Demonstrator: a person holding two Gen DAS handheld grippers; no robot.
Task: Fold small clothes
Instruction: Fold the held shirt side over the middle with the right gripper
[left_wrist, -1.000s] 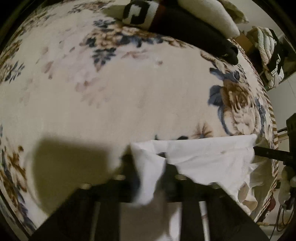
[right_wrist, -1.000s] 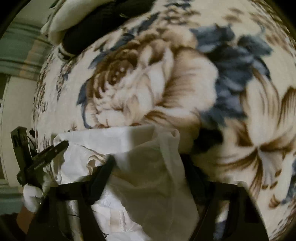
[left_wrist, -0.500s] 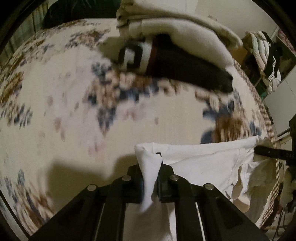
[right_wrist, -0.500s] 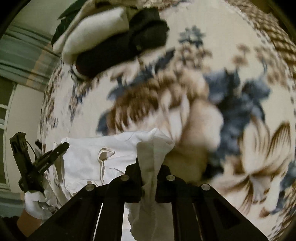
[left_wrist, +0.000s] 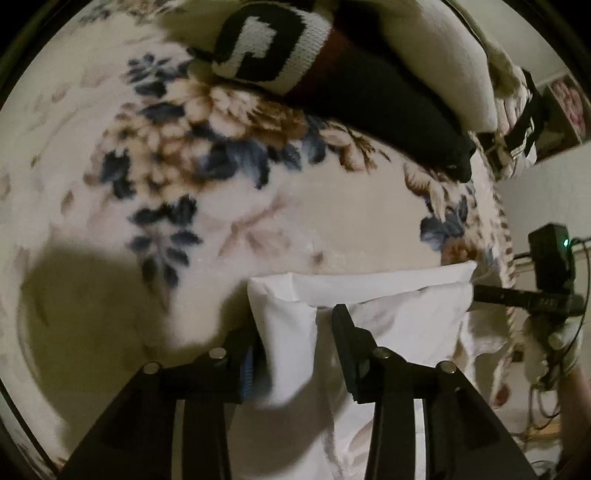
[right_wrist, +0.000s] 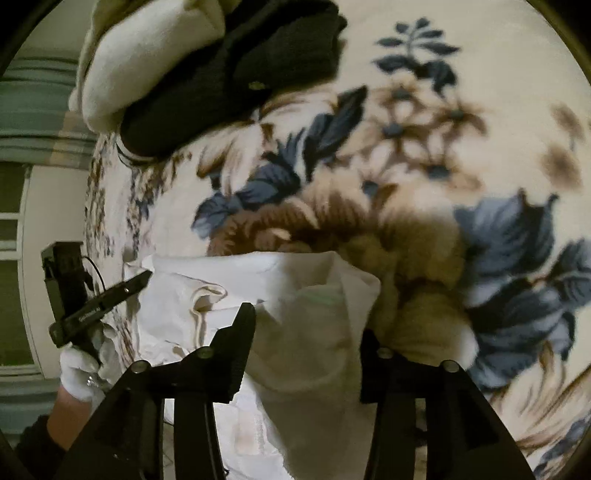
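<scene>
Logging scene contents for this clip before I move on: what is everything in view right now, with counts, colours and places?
white garment: one, white, at the near edge of the blanket, stretched between both grippers
floral blanket: one, cream with blue and brown flowers, covering the surface
black knit garment: one, black with a white patterned cuff, far side of the blanket
cream folded fabric: one, cream, lying against the black knit garment
hanging striped cloth: one, cream and black, off the blanket's far right in the left wrist view
left gripper: one, black, jaws apart around a garment corner
right gripper: one, black, jaws apart around the other corner
gloved hand: one, white glove, holding the left gripper
</scene>
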